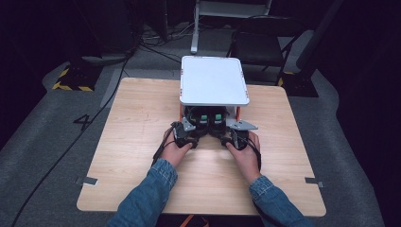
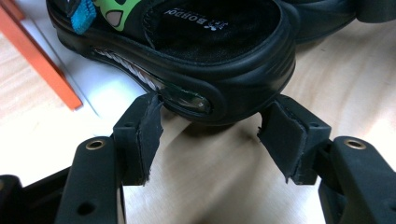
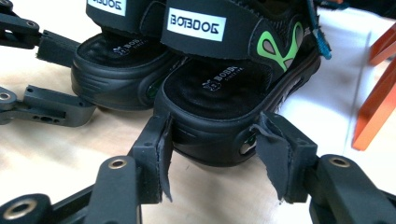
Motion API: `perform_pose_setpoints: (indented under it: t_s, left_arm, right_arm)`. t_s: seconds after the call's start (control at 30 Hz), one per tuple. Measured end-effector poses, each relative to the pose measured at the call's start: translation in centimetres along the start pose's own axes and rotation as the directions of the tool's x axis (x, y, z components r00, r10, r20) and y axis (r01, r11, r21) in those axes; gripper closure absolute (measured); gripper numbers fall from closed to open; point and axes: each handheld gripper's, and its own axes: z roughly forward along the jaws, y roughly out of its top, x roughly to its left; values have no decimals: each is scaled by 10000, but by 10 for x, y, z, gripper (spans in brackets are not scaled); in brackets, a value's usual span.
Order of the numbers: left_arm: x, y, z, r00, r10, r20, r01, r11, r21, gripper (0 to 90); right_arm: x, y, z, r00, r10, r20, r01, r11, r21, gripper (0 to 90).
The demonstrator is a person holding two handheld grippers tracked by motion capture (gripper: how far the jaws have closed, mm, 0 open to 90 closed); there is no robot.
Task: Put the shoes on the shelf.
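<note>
— Where are the sandals?

— At the table's centre, under a white-topped stand with orange legs. Both heels stick out toward 6 o'clock, toes toward 12, long axes running away from the person. Bare wood lies open at 3, 6 and 9 o'clock; the stand closes off 12.

— And the grippers?

— The left gripper has its jaws spread around the heel of the left sandal, pads at or just beside the sole, not squeezing. The right gripper brackets the heel of the right sandal the same way, jaws apart.

— Any writing?

— White strap labels read "BOBDOG"; the same name is printed on the insoles. Green shapes mark the side strap.
</note>
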Motion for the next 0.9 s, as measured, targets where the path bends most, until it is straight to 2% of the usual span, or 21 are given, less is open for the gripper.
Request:
perform_pose_setpoints:
  t_s: [0.07,0.1,0.17,0.27,0.3,0.33,0.37,0.4,0.43,0.5,0.53,0.57,0.63,0.7,0.73,0.77,0.83,0.9]
  left_arm:
    - [4,10,2,9998,189,21,-190,9991,392,387]
    - [6,16,3,9992,406,-2,-405,9976,564,386]
    - [10,24,8,9981,612,-90,-603,9951,778,380]
    - [17,29,21,9985,518,-164,-506,9965,672,375]
    - [19,29,24,9992,335,-211,-324,9981,518,373]
    - [22,31,26,9997,221,61,-223,9989,420,348]
    - [23,32,27,9999,-128,110,124,9995,301,331]
    - [22,32,29,9976,-598,351,593,9981,168,312]
    - [37,35,29,9952,968,109,-968,9953,-17,296]
    - [38,33,33,9975,689,152,-683,9970,-356,295]
    - [35,32,36,9997,-109,236,118,9991,-396,295]
    - [35,32,38,9993,-359,91,362,9983,-458,295]
    - [39,32,43,9990,-371,268,386,9976,-579,293]
    - [39,31,43,9987,-460,219,473,9971,-595,291]
    - [39,31,42,9978,-568,352,591,9959,-681,293]
    - [36,29,39,9942,-1030,314,1052,9913,-790,294]
    - [36,25,33,9918,-1129,601,1173,9902,-758,297]
    - [31,20,26,9929,-1041,571,1081,9915,-720,297]
  right_arm:
    - [0,1,4,9998,-20,219,21,10000,-45,467]
    - [0,2,5,9995,-74,291,76,9999,-93,468]
    - [-1,5,10,9988,-110,469,115,9999,-102,469]
    - [-8,9,18,9978,-135,642,140,9999,-61,471]
    - [-10,11,21,9978,-96,663,98,9999,-29,472]
    - [-13,14,23,9977,-59,672,60,10000,-10,473]
    - [-14,16,25,9975,-70,703,66,10000,58,472]
    - [-16,17,27,9975,-66,698,60,9999,80,472]
    - [-18,18,29,9976,-56,686,50,10000,80,471]
    - [-22,21,33,9981,-17,623,19,10000,-36,471]
    - [-24,22,35,9981,-86,604,89,10000,-45,470]
    - [-26,23,37,9981,-156,604,157,9999,-9,470]
    - [-30,26,42,9977,-277,613,280,9996,-38,470]
    - [-32,28,45,9973,-331,660,328,9994,49,467]
    - [-32,29,44,9973,-366,638,364,9993,44,467]
    - [-32,29,44,9971,-409,638,415,9991,-75,467]
    - [-29,27,42,9974,-491,528,501,9986,-180,462]
    - [-26,24,36,9987,-352,357,357,9993,-121,448]
